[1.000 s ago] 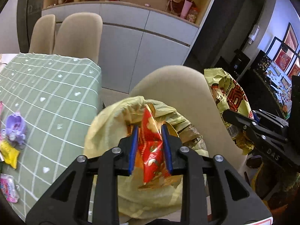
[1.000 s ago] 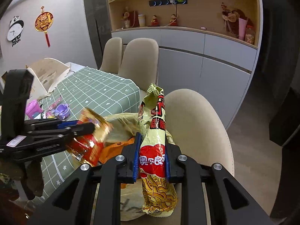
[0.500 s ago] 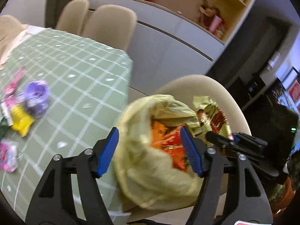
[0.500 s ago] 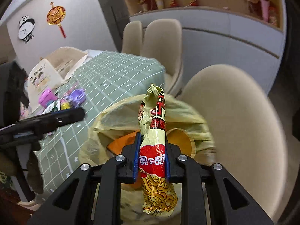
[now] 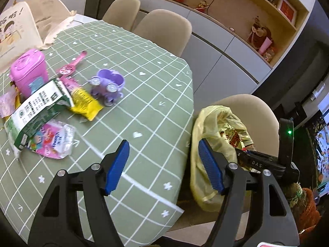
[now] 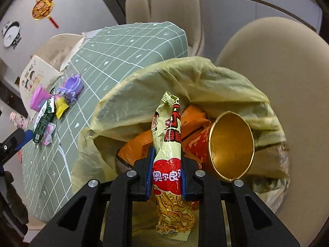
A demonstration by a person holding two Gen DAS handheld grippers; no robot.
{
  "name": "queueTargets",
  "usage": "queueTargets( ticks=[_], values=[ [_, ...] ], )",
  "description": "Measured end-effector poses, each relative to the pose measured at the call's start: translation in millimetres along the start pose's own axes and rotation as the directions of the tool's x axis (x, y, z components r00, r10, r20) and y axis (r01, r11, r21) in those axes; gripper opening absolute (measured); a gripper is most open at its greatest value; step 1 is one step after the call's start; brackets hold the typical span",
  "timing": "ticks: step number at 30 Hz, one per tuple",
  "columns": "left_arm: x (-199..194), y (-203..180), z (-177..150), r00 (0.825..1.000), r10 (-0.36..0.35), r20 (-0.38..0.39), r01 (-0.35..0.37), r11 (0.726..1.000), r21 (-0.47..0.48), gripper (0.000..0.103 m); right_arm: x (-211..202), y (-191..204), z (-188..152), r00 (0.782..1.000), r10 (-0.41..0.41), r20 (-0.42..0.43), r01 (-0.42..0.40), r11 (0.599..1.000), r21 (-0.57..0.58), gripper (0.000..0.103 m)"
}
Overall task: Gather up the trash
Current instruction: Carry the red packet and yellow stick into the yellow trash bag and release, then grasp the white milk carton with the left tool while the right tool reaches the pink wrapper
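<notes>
A yellow trash bag (image 5: 205, 123) (image 6: 185, 78) stands open on a beige chair (image 5: 257, 107) by the table's corner. My right gripper (image 6: 166, 154) is shut on a tall yellow-and-red snack packet (image 6: 168, 127), held upright just over the bag's mouth. In the bag lie a red wrapper with a gold lining (image 6: 230, 146) and an orange one (image 6: 191, 117). My left gripper (image 5: 162, 144) is open with nothing between its fingers, above the table's edge beside the bag. On the table lie a green-and-white packet (image 5: 37, 109), a yellow wrapper (image 5: 86, 103) and a pink wrapper (image 5: 55, 142).
The green checked tablecloth (image 5: 144, 94) also bears a purple toy carriage (image 5: 109, 84), a pink box (image 5: 28, 70), a pink toy watch (image 5: 72, 65) and a paper bag (image 5: 16, 30). Two more beige chairs (image 5: 164, 26) stand before grey cabinets.
My left gripper opened, dropped its red wrapper into the bag and swung left over the table. My right gripper sank toward the bag's mouth with the packet still in it.
</notes>
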State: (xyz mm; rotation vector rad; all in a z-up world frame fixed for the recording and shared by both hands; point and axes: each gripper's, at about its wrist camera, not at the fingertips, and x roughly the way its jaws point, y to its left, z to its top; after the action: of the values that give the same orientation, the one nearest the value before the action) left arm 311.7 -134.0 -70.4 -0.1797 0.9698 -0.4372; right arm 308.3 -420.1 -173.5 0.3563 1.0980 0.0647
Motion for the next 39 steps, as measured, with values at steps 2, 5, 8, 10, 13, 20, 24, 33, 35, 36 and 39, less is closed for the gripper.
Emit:
queueTargets(
  ticks=[2,5,8,10,13,20,24,33,35,36,39],
  values=[
    [-3,7,1,1.0,-0.001,-0.001,0.001,1.0,0.001,0.067,-6,1,-3,0.999,0.013,0.03,-0.013,1.0,0.016,0.023],
    [-5,15,2,1.0,-0.004,0.0,0.004,1.0,0.008,0.074,-18,5,-5,0.995,0.018,0.093,-0.021,0.999,0.026,0.037],
    [-6,23,1,1.0,-0.01,-0.008,0.011,1.0,0.013,0.076,-32,8,-8,0.989,-0.025,0.148,0.02,0.999,0.032,0.044],
    [-7,28,-1,1.0,-0.007,-0.012,0.008,1.0,0.015,0.079,-41,10,-11,0.982,-0.059,0.179,0.052,0.998,0.046,0.045],
    [-13,44,-3,1.0,0.006,-0.002,-0.006,1.0,0.013,0.08,-55,18,-15,0.966,-0.094,0.239,0.082,0.995,0.057,0.045],
    [-31,95,-4,0.999,0.031,0.027,-0.03,0.999,-0.028,0.081,-84,53,-25,0.925,-0.115,0.362,0.1,0.993,0.06,0.045],
    [-44,131,-5,0.998,0.042,0.052,-0.039,0.997,-0.059,0.081,-88,84,-29,0.919,-0.084,0.385,0.075,0.996,0.04,0.045],
    [-70,211,-3,0.994,0.053,0.093,-0.05,0.998,-0.032,0.085,-47,171,-57,0.956,-0.007,0.294,0.015,1.0,-0.027,0.045],
    [-72,230,-1,0.996,0.043,0.082,-0.041,0.999,-0.027,0.085,-38,187,-65,0.963,0.0,0.271,0.012,0.999,-0.042,0.045],
    [-72,237,1,0.997,0.033,0.072,-0.031,0.999,-0.028,0.085,-33,193,-68,0.966,0.0,0.258,0.012,0.999,-0.047,0.045],
    [-67,249,9,0.998,-0.003,0.058,0.003,1.0,0.006,0.085,-21,212,-79,0.977,0.003,0.213,0.006,0.999,-0.046,0.045]
  ],
)
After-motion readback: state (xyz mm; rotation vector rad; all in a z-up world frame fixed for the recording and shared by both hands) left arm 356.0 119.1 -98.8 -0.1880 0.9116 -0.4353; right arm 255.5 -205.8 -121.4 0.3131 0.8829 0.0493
